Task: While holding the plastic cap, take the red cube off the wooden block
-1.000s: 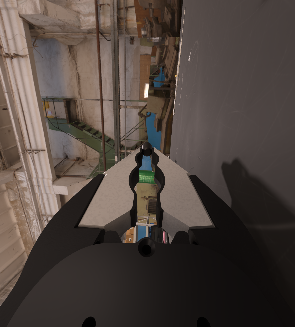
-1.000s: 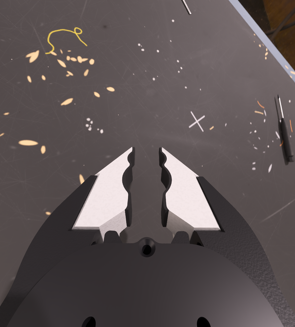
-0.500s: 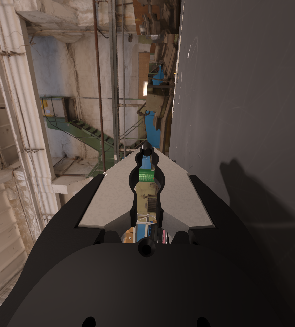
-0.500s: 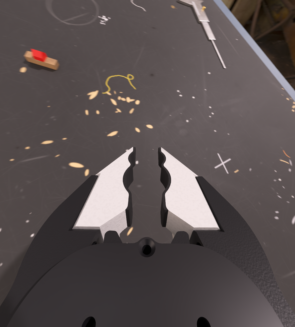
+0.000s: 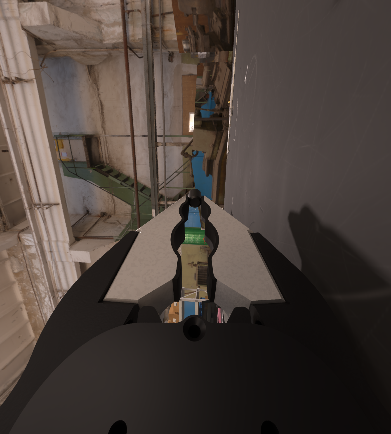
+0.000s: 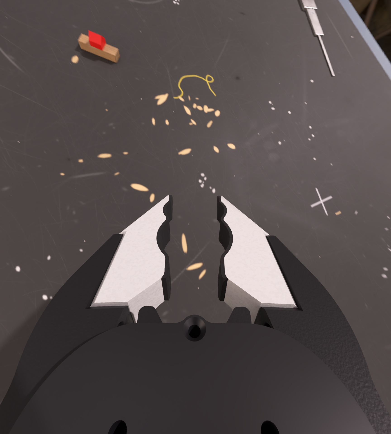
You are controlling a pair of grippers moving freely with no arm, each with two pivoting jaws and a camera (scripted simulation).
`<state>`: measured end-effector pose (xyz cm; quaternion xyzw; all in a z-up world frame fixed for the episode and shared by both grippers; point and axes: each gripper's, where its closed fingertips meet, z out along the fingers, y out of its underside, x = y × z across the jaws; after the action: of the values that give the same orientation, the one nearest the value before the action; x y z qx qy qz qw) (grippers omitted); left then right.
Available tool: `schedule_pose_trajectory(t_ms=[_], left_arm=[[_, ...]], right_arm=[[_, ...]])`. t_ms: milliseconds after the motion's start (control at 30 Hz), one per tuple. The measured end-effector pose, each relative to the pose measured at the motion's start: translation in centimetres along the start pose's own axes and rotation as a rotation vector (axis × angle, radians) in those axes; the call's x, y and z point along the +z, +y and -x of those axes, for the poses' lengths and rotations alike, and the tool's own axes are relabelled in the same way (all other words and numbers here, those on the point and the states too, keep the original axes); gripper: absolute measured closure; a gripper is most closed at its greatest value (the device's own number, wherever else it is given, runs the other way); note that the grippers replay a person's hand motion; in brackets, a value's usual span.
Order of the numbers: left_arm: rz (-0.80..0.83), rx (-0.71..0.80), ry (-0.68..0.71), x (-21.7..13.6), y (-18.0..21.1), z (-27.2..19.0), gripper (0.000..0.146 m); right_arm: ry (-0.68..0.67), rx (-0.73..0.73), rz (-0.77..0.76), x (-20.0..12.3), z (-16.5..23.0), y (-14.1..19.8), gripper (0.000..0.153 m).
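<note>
In the left wrist view my left gripper (image 5: 194, 201) is shut on a small black plastic cap (image 5: 194, 198), pinched at the fingertips. That view is rolled on its side, with the dark table (image 5: 319, 117) filling the right. In the right wrist view a red cube (image 6: 96, 40) sits on a wooden block (image 6: 100, 49) that lies on the table at the far upper left. My right gripper (image 6: 194, 199) is open and empty, above the table, well short of the block and to its right.
Wood chips (image 6: 186, 110) and a yellow thread (image 6: 194, 83) lie scattered between the right gripper and the block. A metal file (image 6: 319, 32) lies at the far right near the table's edge (image 6: 377, 54). A white cross mark (image 6: 321, 201) is on the right.
The right gripper has moved forward over the table; the block with the cube came into view and now looks nearer, and the jaws have opened wider. The left gripper barely moved and keeps the cap.
</note>
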<state>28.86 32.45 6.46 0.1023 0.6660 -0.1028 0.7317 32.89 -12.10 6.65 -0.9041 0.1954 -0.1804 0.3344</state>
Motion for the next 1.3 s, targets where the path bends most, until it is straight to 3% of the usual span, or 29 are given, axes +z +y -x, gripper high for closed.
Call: schedule_pose_trajectory(t_ms=[100, 233, 367, 433, 567, 767, 1133, 1300], left_arm=[[-0.007, 0.018, -0.001, -0.1, -0.2, 0.0, 0.137], [-0.018, 0.023, 0.000, -0.1, -0.4, -0.1, 0.137], [-0.017, 0.020, 0.002, -0.1, -0.4, -0.1, 0.137], [-0.020, 0.025, 0.005, -0.1, -0.4, -0.2, 0.137], [-0.028, 0.033, 0.008, -0.2, -0.6, -0.2, 0.137], [-0.038, 0.034, 0.008, -0.3, -0.8, -0.2, 0.137], [-0.094, 0.027, 0.012, -0.7, -1.6, -0.1, 0.137], [-0.120, 0.009, 0.021, -0.9, -1.8, -0.1, 0.137]], right_arm=[[0.044, 0.021, -0.018, -1.2, 0.2, 0.9, 0.117], [-0.011, 0.033, -0.077, -1.0, 2.2, -0.1, 0.118], [-0.077, -0.066, -0.258, 2.1, 5.8, -6.1, 0.117], [-0.142, -0.128, -0.280, 4.4, 7.8, -8.8, 0.117], [-0.268, -0.271, -0.209, 8.9, 10.6, -12.3, 0.114], [-0.402, -0.475, 0.040, 13.6, 11.7, -12.5, 0.103], [-0.488, -1.122, 0.193, 14.7, 10.8, -13.1, 0.121], [-0.532, -1.237, 0.305, 15.0, 10.8, -13.1, 0.128]])
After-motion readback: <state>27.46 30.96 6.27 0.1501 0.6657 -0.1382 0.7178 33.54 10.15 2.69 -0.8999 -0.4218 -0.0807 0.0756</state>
